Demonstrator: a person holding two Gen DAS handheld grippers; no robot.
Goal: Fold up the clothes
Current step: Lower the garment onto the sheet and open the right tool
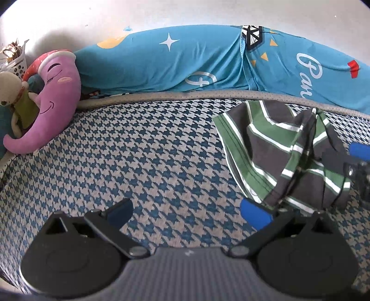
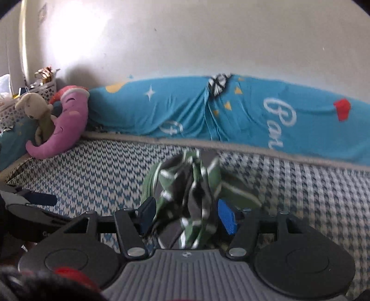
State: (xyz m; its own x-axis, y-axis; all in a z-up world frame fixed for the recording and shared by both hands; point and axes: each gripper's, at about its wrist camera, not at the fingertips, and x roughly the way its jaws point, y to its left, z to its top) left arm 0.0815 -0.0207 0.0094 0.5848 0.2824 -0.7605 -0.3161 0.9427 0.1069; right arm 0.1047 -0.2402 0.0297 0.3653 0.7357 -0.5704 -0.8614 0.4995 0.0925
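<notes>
- Striped garment (image 1: 286, 152): grey with green and white bands, bunched up in a heap on the bed (image 1: 143, 148), whose cover carries a blue-and-beige houndstooth print. In the left wrist view it sits at about 2 o'clock; in the right wrist view (image 2: 185, 203) it fills the centre, from 12 o'clock down toward the camera.
- Right gripper (image 2: 187, 215): its two blue-padded fingers (image 2: 226, 217) stand on either side of a gathered fold of the garment, and the cloth runs between them down to the gripper body. They look closed on the fabric. The picture is motion-blurred here, so the exact contact is hard to read.
- Left gripper (image 1: 187, 213): fingers spread wide apart over bare bed cover, nothing between them. Its right-hand blue pad (image 1: 255, 214) lies just beside the near edge of the garment, at about 4 o'clock; whether it touches the cloth I cannot tell.
- The right gripper also shows at 3 o'clock in the left wrist view (image 1: 357, 166), at the far side of the heap.
- Long blue pillow (image 1: 185, 62): with stars, triangles and white script, it lies along the white wall (image 1: 185, 14) at 12 o'clock, behind the grey piping of the bed edge.
- Purple moon-shaped plush (image 1: 53, 101): at 10 o'clock, smiling face, red spotted cap, leaning by the end of the pillow.
- Beige soft toy (image 1: 13, 92): pressed against the plush's left side, at 9 o'clock.
- White perforated basket (image 2: 44, 88): behind the toys, at 10 o'clock in the right wrist view.
</notes>
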